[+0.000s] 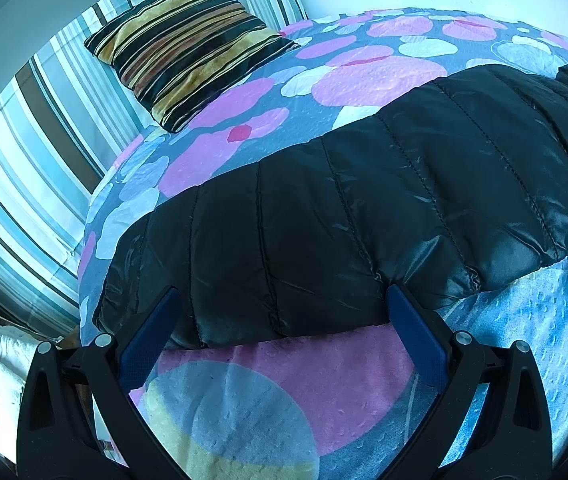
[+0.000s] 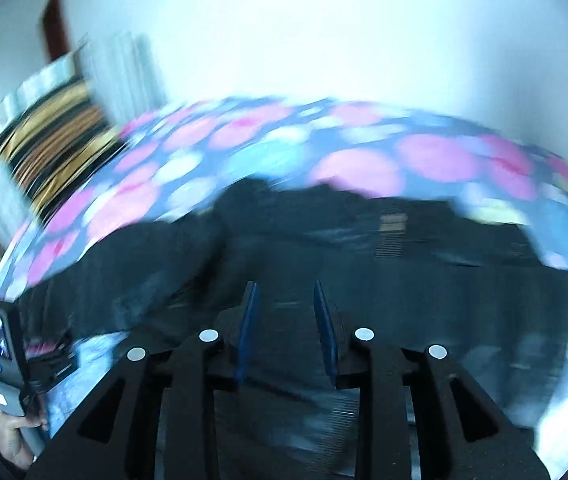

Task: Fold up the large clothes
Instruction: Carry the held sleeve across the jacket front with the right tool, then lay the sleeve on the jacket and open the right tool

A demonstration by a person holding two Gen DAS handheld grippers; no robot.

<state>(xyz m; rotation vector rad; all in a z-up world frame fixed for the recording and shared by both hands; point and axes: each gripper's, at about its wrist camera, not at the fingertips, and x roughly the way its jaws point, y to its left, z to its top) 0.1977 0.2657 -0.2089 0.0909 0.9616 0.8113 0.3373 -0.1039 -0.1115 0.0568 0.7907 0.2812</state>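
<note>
The left hand-held gripper [image 1: 282,312] stands wide, released, its fingers astride the near hem of the black jacket [image 1: 363,208], which lies across the bed [image 1: 363,72]. The right hand-held gripper [image 2: 285,316], blurred, stands narrowly apart, apparently empty. Advice: pinch both hem corners evenly, then carry them towards 12 o'clock.

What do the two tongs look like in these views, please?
Both the left tongs and the right tongs have black plastic linkage arms with round silver pivot pins and flat blue pads. No cables or sleeves show.
</note>
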